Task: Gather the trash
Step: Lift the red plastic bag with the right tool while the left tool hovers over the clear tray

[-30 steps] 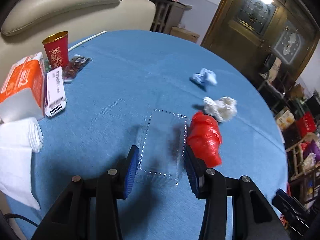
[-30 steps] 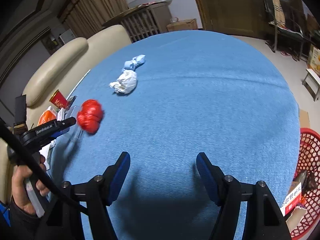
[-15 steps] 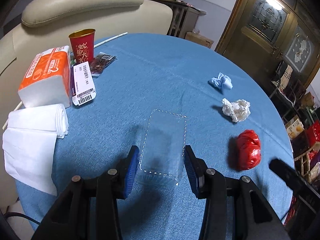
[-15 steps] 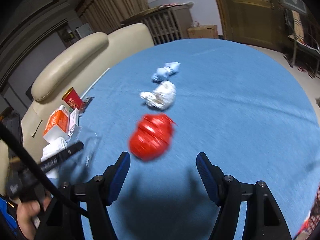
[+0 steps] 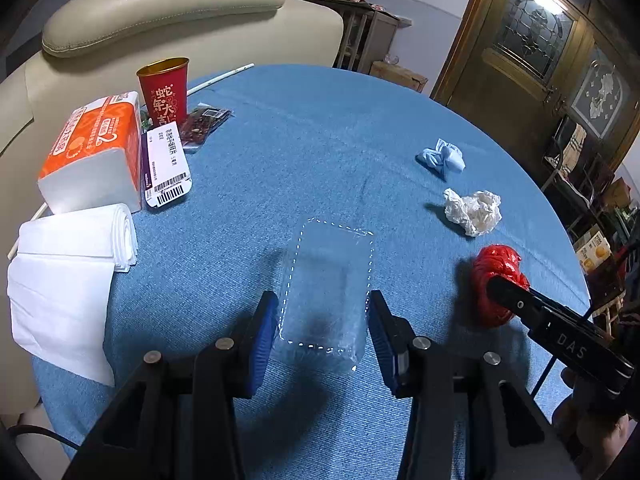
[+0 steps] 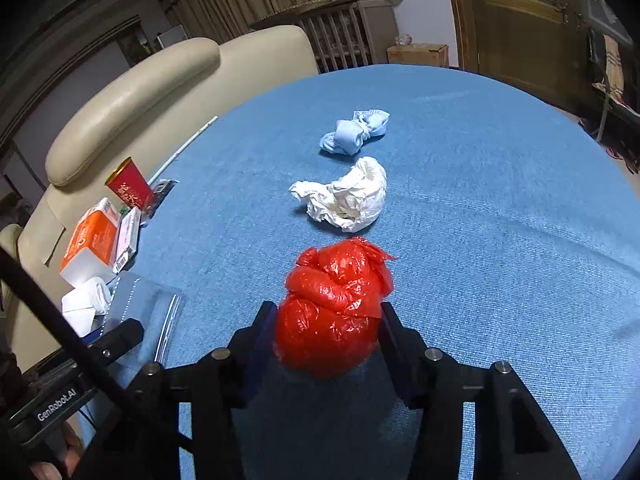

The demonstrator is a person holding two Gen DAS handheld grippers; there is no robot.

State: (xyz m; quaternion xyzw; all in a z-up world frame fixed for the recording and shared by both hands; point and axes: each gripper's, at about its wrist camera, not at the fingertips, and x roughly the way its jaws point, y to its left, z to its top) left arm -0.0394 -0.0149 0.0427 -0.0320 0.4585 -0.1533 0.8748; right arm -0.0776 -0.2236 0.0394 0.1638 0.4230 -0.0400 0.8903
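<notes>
Your left gripper (image 5: 322, 330) clamps the clear plastic tray (image 5: 326, 280), which rests on the blue tablecloth (image 5: 312, 152) and looks empty. Your right gripper (image 6: 328, 330) has just been closing; the red plastic bag wad (image 6: 334, 308) sits between its jaws, both pads touching it. Beyond lie the white crumpled paper (image 6: 348, 196) and blue wad (image 6: 354, 132). The red paper cup (image 5: 164, 90) stands upright near the tissue pack (image 5: 94, 152); its contents cannot be seen.
</notes>
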